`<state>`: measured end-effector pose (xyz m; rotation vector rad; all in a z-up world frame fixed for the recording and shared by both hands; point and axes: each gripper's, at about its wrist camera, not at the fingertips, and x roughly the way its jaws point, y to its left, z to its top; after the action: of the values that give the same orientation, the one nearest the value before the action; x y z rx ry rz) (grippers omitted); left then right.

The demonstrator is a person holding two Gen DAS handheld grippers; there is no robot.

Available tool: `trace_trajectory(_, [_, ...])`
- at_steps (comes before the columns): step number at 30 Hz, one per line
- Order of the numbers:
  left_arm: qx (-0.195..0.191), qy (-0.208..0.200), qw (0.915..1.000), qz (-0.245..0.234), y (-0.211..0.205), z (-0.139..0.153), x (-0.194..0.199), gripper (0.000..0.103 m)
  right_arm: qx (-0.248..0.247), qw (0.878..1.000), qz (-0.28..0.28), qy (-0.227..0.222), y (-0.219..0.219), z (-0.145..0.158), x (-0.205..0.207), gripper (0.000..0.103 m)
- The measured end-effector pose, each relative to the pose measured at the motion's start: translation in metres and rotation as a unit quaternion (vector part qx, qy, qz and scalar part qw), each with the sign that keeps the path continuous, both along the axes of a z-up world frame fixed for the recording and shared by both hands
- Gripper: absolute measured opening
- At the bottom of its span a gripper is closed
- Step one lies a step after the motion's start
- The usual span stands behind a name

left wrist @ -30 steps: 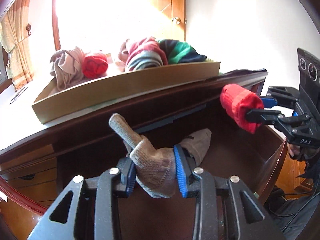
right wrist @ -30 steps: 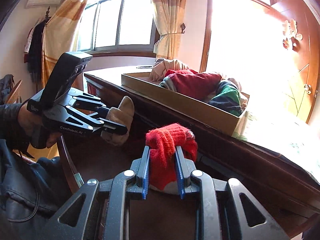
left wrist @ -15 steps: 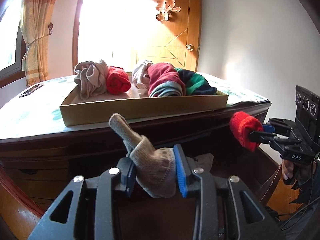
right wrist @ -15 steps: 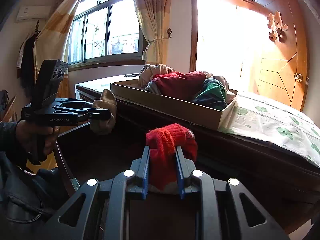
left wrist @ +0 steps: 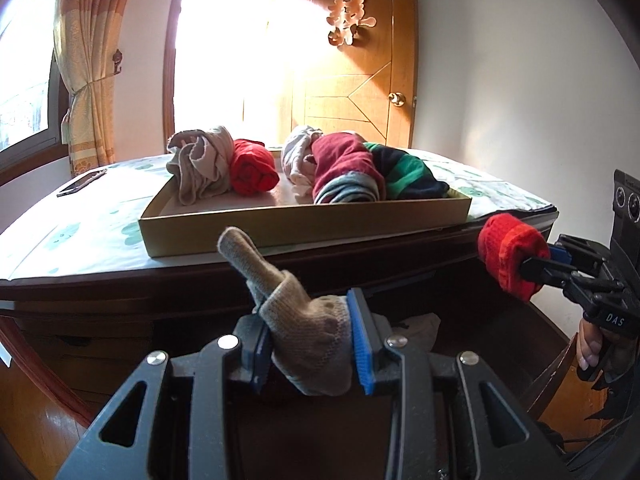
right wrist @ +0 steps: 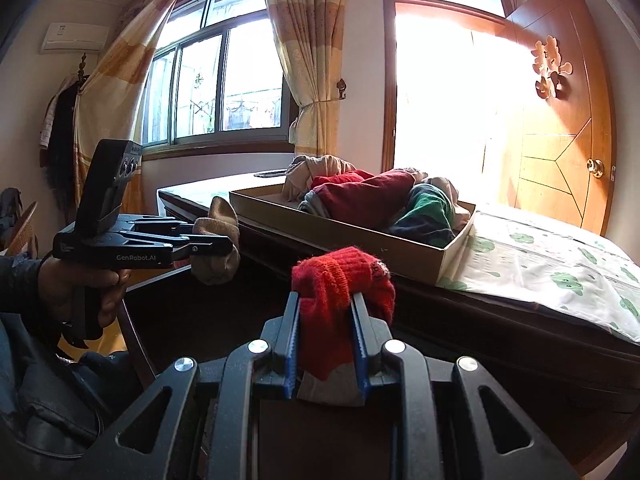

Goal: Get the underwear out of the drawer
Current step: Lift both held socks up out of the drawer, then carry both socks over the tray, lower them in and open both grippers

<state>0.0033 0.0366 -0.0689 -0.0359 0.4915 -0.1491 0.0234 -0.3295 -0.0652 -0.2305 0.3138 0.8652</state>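
Observation:
My left gripper (left wrist: 312, 336) is shut on a beige knitted sock roll (left wrist: 308, 332), one end sticking up toward the desk edge; it also shows in the right wrist view as the beige roll (right wrist: 218, 232) in the left gripper (right wrist: 216, 246). My right gripper (right wrist: 326, 320) is shut on a red knitted roll (right wrist: 340, 292), seen from the left as the red roll (left wrist: 510, 254) at the right gripper (left wrist: 536, 262). Both hang above the open dark wooden drawer (left wrist: 552, 344), where a pale cloth piece (left wrist: 420, 330) lies behind my left fingers.
A shallow cardboard box (left wrist: 304, 222) on the desk top holds several rolled garments, grey, red, maroon and green-striped. A flowered cloth (right wrist: 552, 256) covers the desk. A phone (left wrist: 82, 184) lies at far left. A wooden door (right wrist: 560, 128) and curtained windows stand behind.
Both views have tilted upward, so the box and desk top sit lower in frame and more of the door and windows shows. Both grips are unchanged.

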Motion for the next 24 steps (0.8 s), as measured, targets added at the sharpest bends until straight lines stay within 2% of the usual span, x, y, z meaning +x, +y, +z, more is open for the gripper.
trace_trajectory(7, [0.001, 0.009, 0.9997, 0.021, 0.008, 0.005, 0.001, 0.033, -0.005, 1.000, 0.004, -0.006, 0.011, 0.004, 0.000, 0.025])
trace_trajectory(24, [0.011, -0.013, 0.9993, 0.034, 0.018, 0.033, 0.002, 0.033, 0.002, 0.999, 0.015, -0.034, 0.033, 0.024, 0.003, 0.025])
